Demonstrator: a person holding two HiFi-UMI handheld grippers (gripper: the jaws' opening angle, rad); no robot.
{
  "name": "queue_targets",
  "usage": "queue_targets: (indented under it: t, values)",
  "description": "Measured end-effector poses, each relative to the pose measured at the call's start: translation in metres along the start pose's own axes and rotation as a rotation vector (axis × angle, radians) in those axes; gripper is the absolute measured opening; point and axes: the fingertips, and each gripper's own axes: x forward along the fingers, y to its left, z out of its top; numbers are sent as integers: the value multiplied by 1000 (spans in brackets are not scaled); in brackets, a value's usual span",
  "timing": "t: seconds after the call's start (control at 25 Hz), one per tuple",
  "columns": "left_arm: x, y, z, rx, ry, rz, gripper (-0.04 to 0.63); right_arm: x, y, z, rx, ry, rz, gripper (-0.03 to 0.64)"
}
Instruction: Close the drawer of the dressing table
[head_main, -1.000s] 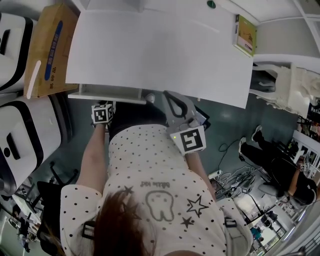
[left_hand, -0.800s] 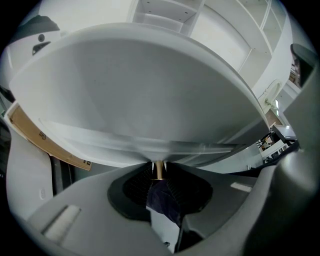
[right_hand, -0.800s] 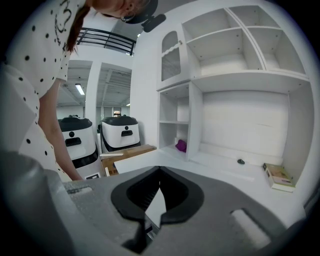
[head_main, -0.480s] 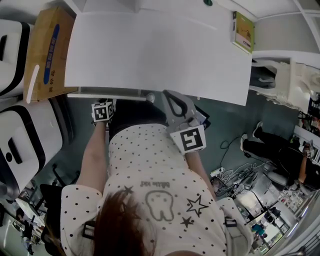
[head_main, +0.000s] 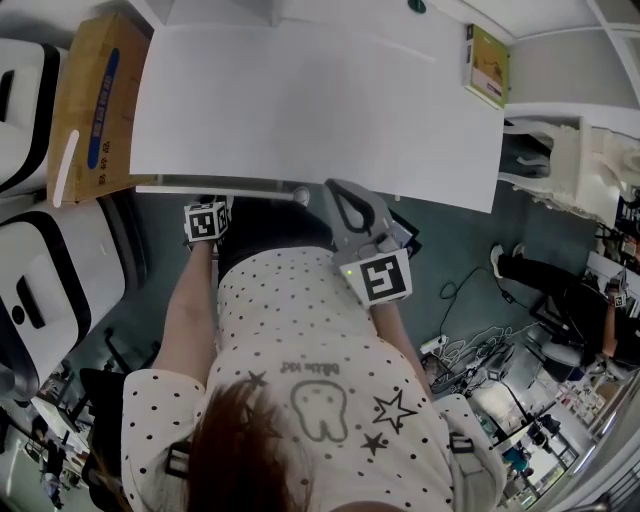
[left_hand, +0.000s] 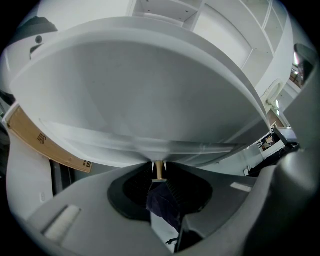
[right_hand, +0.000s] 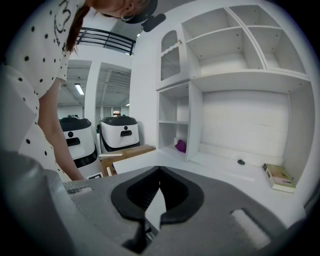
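Note:
The white dressing table (head_main: 320, 100) fills the top of the head view. Only a thin strip of its drawer (head_main: 190, 187) shows under the front edge. My left gripper (head_main: 206, 218) is at the middle of that strip, its jaws hidden under its marker cube. In the left gripper view the jaws (left_hand: 159, 176) are closed around the brass stem of the drawer knob (left_hand: 159, 169), under the white table edge (left_hand: 150, 145). My right gripper (head_main: 338, 200) hovers by another round knob (head_main: 300, 194). It is shut and holds nothing (right_hand: 159, 169).
A cardboard box (head_main: 95, 100) and white machines (head_main: 50, 280) stand to the left. A small green box (head_main: 488, 65) lies at the table's back right. White shelves (right_hand: 225, 50) rise behind, with a purple thing (right_hand: 180, 145) in one. Cables (head_main: 470, 350) lie on the floor at right.
The drawer has slid in under the table top, so less of it shows. My left gripper has followed it slightly; the right one has stayed put.

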Motion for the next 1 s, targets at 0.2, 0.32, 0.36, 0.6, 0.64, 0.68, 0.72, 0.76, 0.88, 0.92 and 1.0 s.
queue_targets:
  t: [0.2, 0.32, 0.36, 0.6, 0.64, 0.68, 0.72, 0.76, 0.88, 0.92, 1.0]
  values:
    - [1, 1, 2, 4, 0, -2, 84, 4, 1, 1, -4, -4, 1, 3]
    - [2, -1, 3, 8, 1, -8, 84, 5, 1, 1, -9, 2, 7, 3]
    - [2, -1, 4, 8, 1, -10, 84, 6, 1, 2, -9, 4, 8, 3]
    - [2, -2, 7, 16, -1, -17, 84, 8, 0, 3, -11, 4, 5, 3]
    - [2, -2, 8, 17, -2, -20, 84, 8, 0, 3, -9, 8, 3, 3]
    - [3, -2, 9, 17, -3, -22, 84, 9, 0, 3, -7, 12, 2, 3]
    - [3, -1, 10, 18, -4, -25, 84, 10, 1, 3, -6, 13, 0, 3]
    - [4, 0, 11, 20, -5, -26, 84, 11, 2, 3, -7, 11, -1, 3]
    - [6, 0, 13, 26, -4, -30, 84, 13, 2, 4, -8, 9, -5, 3]
    - [6, 0, 14, 28, -3, -31, 84, 13, 1, 5, -10, 10, -6, 3]
    - [6, -1, 15, 30, -1, -36, 84, 13, 0, 5, -14, 12, -9, 3]
